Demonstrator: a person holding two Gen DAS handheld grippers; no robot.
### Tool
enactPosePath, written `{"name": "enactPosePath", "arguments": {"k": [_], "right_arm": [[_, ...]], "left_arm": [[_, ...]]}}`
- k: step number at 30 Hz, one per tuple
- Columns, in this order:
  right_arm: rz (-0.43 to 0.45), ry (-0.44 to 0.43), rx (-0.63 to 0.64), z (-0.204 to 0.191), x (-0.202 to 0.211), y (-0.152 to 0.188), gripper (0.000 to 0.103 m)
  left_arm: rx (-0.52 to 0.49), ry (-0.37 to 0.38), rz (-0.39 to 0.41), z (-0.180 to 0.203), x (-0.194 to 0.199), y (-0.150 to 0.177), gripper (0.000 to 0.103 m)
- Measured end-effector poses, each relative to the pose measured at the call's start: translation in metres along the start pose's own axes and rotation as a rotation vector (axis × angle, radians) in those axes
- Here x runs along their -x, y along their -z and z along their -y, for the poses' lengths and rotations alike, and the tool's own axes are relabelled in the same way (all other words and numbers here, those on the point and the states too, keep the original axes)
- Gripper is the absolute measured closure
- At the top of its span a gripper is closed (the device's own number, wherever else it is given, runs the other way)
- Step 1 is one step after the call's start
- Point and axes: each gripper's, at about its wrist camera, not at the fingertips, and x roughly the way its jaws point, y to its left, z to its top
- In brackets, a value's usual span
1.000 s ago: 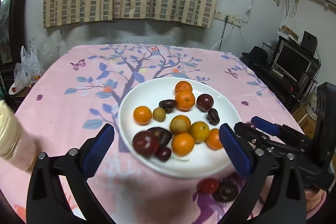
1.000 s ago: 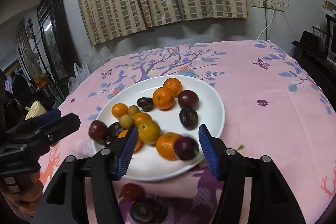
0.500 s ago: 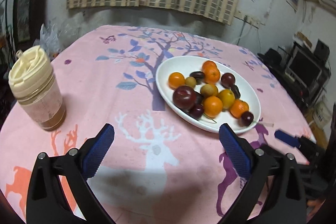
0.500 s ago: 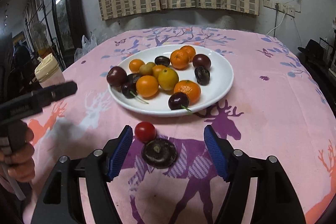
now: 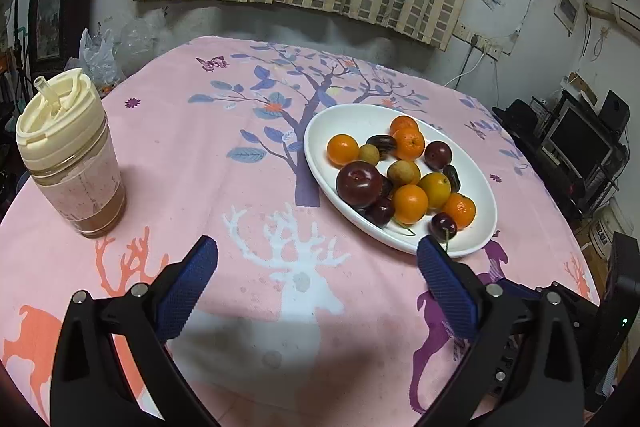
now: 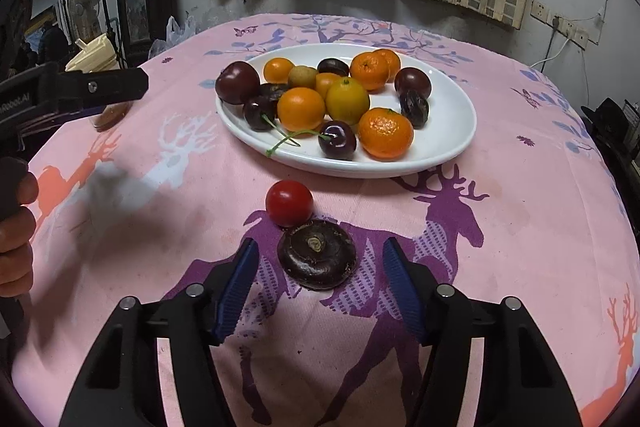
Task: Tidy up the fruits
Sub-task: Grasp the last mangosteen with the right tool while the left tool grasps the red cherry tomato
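Observation:
A white plate point(image 6: 448, 143) holds several oranges, plums and cherries; it also shows in the left wrist view point(image 5: 476, 171). On the cloth in front of the plate lie a red cherry tomato point(image 6: 289, 203) and a dark flat water chestnut point(image 6: 317, 253). My right gripper point(image 6: 318, 259) is open, its blue pads on either side of the water chestnut, not touching it. My left gripper point(image 5: 316, 259) is open and empty above bare cloth, left of the plate; it also shows in the right wrist view point(image 6: 92, 89).
A cup with a cream lid point(image 5: 68, 155) stands at the table's left side. The pink printed tablecloth point(image 5: 240, 131) covers the round table. A monitor and electronics point(image 5: 576, 143) stand off to the right, beyond the table edge.
Both grippers have pulled back from the plate toward the near table edge. The right gripper has dropped lower around the water chestnut. The left gripper has swung left, and the cup has come into view.

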Motion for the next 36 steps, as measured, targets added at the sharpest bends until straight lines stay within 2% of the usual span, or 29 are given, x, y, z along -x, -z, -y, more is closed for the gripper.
{"name": "enactPosePath", "arguments": {"k": [6,9,10,15,18,21,25,28,31,36], "right_arm": [[-0.023,-0.005,0.024,-0.004,-0.006,0.000,0.044],[-0.043,-0.010,0.012,-0.002,-0.010,0.000,0.053],[-0.051,-0.012,0.005,0.000,-0.012,0.000,0.060],[-0.048,-0.036,-0.020,0.006,-0.007,0.001,0.060],[0.003,-0.073,-0.132,0.026,0.007,-0.004,0.060],[0.038,-0.053,-0.235,0.047,0.016,-0.005,0.060],[0.036,-0.097,-0.365,0.072,0.017,-0.001,0.060],[0.042,-0.087,-0.398,0.080,0.018,0.001,0.060],[0.052,-0.096,-0.412,0.083,0.021,0.001,0.060],[0.062,-0.115,-0.426,0.085,0.025,0.001,0.060]], "left_arm": [[-0.006,0.002,-0.014,0.004,-0.001,0.001,0.005],[-0.012,0.000,-0.015,0.006,-0.001,0.002,0.005],[-0.015,-0.002,-0.015,0.007,-0.002,0.002,0.005],[-0.017,-0.008,-0.021,0.007,-0.003,0.003,0.005],[-0.018,-0.006,-0.034,0.008,-0.006,0.004,0.005],[-0.057,0.032,-0.066,0.017,-0.011,0.009,0.005],[-0.156,0.158,-0.134,0.048,-0.022,0.027,0.005],[-0.258,0.192,-0.165,0.073,-0.033,0.039,0.024],[-0.311,0.187,-0.193,0.090,-0.047,0.044,0.037],[-0.330,0.156,-0.214,0.101,-0.066,0.043,0.043]]}}
